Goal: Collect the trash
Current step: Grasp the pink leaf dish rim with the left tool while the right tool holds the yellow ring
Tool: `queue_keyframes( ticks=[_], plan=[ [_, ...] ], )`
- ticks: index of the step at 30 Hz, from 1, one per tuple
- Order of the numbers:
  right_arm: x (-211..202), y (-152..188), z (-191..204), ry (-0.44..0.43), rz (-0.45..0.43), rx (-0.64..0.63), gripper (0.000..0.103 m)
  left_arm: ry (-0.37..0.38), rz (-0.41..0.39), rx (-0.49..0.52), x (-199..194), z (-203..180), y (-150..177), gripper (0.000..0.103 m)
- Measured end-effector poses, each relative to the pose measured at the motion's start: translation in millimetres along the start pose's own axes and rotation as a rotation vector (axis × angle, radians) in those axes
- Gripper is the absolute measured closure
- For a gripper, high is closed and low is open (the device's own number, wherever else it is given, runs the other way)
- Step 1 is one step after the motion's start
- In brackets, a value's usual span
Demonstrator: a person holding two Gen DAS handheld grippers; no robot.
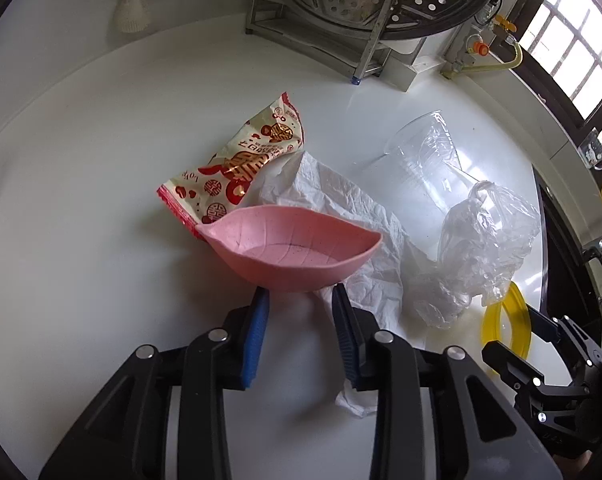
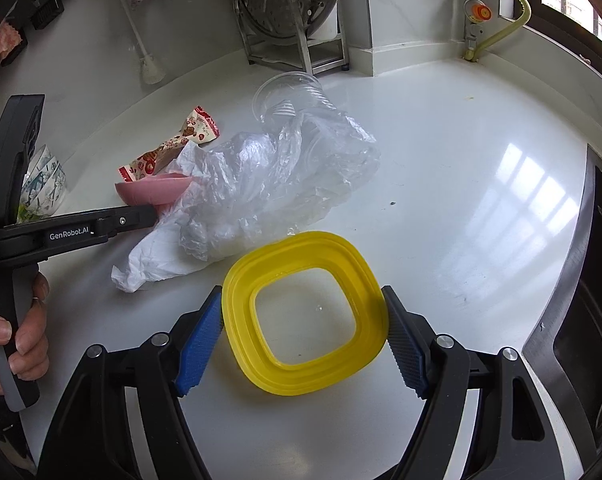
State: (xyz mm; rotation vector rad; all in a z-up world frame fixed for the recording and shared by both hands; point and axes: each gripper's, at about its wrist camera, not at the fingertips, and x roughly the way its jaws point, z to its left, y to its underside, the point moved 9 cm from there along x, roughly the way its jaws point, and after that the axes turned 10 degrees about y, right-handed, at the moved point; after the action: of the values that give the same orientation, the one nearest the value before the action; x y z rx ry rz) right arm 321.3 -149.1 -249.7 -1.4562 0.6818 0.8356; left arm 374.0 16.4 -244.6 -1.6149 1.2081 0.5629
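Trash lies in a little heap on the white counter (image 2: 461, 152). Nearest, the right gripper (image 2: 305, 340) has its blue pads on both sides of a yellow square ring (image 2: 305, 376); the pads touch its edges and seem to hold it. The left gripper (image 1: 301, 300) is partly closed with its tips at the near rim of a pink leaf-shaped dish (image 1: 293, 252); I cannot tell if it pinches the dish. A hand (image 2: 17, 340) holds that gripper's handle. Behind the dish sits a crumpled white tissue (image 1: 365, 232) with a clear plastic bag (image 2: 285, 176) on top. Farther back lie a red snack wrapper (image 1: 237, 164) and a clear cup (image 1: 425, 148) on its side. A metal rack (image 2: 297, 16) stands by the wall.
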Motion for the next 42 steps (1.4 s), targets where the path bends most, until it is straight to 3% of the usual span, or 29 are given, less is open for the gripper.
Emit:
queue_keyframes(
  ticks=[3, 6, 12, 15, 17, 19, 21, 28, 42],
  plan=[
    [-1.1, -0.7, 0.2, 0.001, -0.004, 0.000, 0.030, 0.056, -0.024, -0.099, -8.1, 4.4, 2.3, 0.034],
    [-1.6, -1.8, -0.1, 0.000, -0.008, 0.001, 0.030, 0.079, -0.051, -0.145, -15.5, 3.4, 1.0, 0.032],
    [-2.3, -4.1, 0.1, 0.000, -0.021, -0.003, 0.030, 0.005, -0.029, -0.224, -6.6, 14.6, 1.7, 0.032],
    [-2.0, -3.6, 0.0, 0.001, -0.023, -0.002, 0.030, -0.024, -0.050, -0.271, -6.5, 22.5, 0.3, 0.041],
    [-1.2, -3.0, -0.4, 0.000, -0.020, -0.001, 0.030, -0.042, -0.051, -0.265, -3.2, 21.4, -2.7, 0.056],
    [-1.3, -2.4, -1.0, 0.001, -0.020, 0.000, 0.030, -0.072, -0.037, -0.240, 1.1, 18.9, -4.8, 0.079],
    [-2.2, -2.5, -1.0, 0.000, -0.021, 0.003, 0.030, -0.048, -0.024, -0.240, 5.8, 15.9, -5.2, 0.092],
    [-6.8, -1.6, -3.8, 0.000, -0.027, 0.021, 0.030, -0.002, -0.045, -0.225, -1.3, 14.1, -7.1, 0.098],
    [-24.3, 1.1, 2.9, -0.027, -0.034, 0.081, 0.030, 0.005, -0.071, -0.133, -43.3, 22.2, -9.1, 0.099]
  ],
)
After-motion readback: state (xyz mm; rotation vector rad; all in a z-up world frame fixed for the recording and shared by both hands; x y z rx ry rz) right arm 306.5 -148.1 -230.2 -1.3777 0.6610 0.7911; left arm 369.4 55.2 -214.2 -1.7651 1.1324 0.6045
